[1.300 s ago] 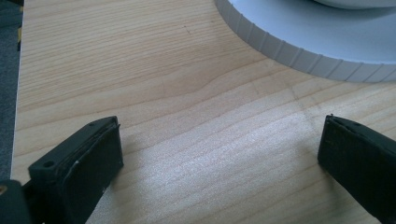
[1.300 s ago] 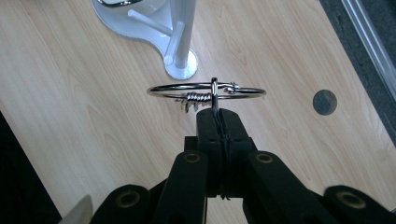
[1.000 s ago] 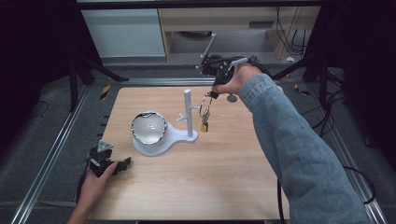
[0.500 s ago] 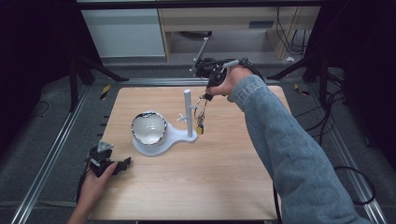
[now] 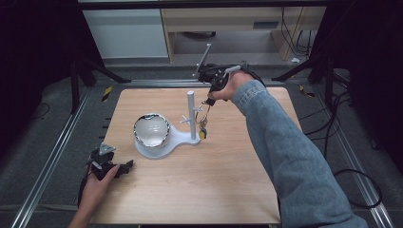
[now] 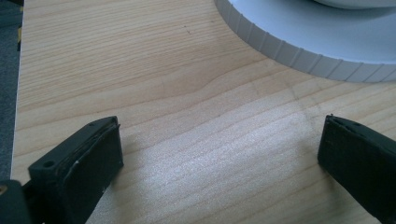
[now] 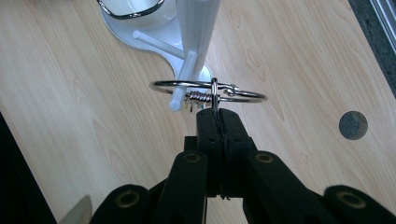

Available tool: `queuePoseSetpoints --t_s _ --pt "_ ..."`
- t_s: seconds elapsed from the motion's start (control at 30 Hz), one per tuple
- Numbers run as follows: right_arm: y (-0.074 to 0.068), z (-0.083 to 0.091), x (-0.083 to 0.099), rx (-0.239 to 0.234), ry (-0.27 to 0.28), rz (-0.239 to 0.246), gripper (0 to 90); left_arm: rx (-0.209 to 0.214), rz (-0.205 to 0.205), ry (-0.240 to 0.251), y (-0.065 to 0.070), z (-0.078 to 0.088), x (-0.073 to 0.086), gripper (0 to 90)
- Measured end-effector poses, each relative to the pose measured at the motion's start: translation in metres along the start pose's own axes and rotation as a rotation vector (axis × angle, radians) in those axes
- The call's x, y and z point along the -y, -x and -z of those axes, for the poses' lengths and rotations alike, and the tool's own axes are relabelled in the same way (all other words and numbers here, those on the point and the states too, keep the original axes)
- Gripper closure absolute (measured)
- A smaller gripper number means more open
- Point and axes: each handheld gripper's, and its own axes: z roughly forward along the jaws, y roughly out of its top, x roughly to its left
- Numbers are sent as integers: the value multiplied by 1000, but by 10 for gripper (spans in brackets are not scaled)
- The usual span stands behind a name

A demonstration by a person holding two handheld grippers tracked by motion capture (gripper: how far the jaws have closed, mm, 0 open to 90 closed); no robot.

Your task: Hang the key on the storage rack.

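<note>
A white stand (image 5: 191,114) with a post and short pegs rises from a white base (image 5: 176,140) that also carries a shiny bowl (image 5: 151,129). My right gripper (image 5: 208,99) is shut on a key ring (image 7: 208,91) with small keys hanging below (image 5: 203,129). The ring sits just over the tip of a white peg (image 7: 181,80) beside the post (image 7: 197,28). My left gripper (image 5: 124,167) rests on the table at the near left, open, its jaws wide apart over bare wood (image 6: 219,154) in front of the base's edge (image 6: 299,56).
The wooden table (image 5: 218,190) has a round hole (image 7: 353,125) to the right of the stand. Metal rails (image 5: 52,156) run along both sides of the table, and cabinets (image 5: 123,33) stand behind it. Cables (image 5: 342,118) lie on the floor at the right.
My right gripper has carried the key ring to the left and down toward the stand, bringing the ring up to a peg. The left gripper has stayed put.
</note>
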Motion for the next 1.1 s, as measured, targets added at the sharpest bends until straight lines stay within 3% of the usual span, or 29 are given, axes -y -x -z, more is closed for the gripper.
queuePoseSetpoints --t_s 0.93,1.1 --pt "8 -22 -9 -32 -44 -3 879 0 0 0 0 0 0 0" --pt "10 -23 -8 -28 -51 -11 817 0 0 0 0 0 0 0"
